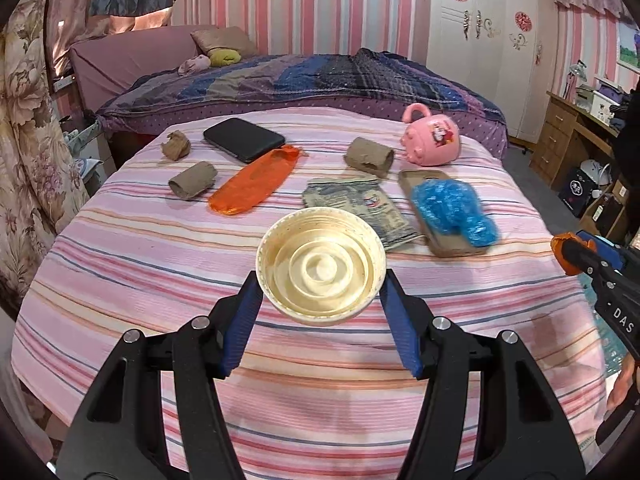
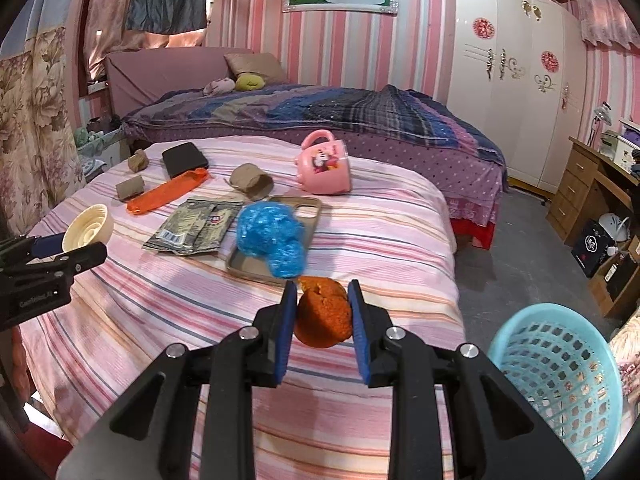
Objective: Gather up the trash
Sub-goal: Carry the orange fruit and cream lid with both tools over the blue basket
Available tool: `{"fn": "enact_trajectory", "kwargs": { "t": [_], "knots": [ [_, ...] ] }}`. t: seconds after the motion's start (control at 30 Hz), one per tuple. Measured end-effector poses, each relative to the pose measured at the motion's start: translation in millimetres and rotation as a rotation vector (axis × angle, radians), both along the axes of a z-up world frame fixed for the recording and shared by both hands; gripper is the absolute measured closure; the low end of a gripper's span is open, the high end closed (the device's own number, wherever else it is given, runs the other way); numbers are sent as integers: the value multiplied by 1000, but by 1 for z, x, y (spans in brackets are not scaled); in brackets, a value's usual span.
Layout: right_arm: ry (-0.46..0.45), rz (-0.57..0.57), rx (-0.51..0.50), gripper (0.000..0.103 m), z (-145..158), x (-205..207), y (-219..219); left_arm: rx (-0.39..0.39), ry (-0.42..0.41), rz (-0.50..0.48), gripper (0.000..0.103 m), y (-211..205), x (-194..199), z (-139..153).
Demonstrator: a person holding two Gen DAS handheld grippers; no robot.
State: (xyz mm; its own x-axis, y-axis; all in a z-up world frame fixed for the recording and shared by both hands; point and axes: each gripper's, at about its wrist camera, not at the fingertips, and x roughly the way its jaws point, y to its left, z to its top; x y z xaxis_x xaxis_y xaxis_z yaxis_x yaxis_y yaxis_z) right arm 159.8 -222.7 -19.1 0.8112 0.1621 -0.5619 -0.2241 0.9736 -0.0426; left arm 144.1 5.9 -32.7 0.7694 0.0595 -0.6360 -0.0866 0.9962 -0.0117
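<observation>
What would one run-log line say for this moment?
left hand-held gripper: holds cream lid | right hand-held gripper: holds orange peel | blue basket: nearby

A cream ribbed lid (image 1: 321, 270) and an orange peel (image 2: 323, 312) were held above the striped bed (image 1: 120, 264); cardboard tubes (image 1: 193, 179), wrappers (image 1: 356, 204) lay there.

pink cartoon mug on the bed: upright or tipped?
Tipped. The pink plastic cartoon mug lies on its side on the striped bedspread, handle pointing up.
</observation>
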Motion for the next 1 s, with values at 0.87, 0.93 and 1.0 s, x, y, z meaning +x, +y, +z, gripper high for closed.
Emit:
{"fn": "enact_trajectory", "kwargs": {
  "t": [0.87, 0.93, 1.0],
  "knots": [
    [-29, -196, 4, 77, 9, -23, -125, -15, -16, -77, 44, -60, 8, -1],
    [-32, -228, 12, 77, 11, -24, -140, -20, -27, -84, 44, -67, 10, 3],
    [-36, -261, 27, 77, 11, -26, -153, -20, -45, -97, 44, -76, 10, 8]
  ]
}}
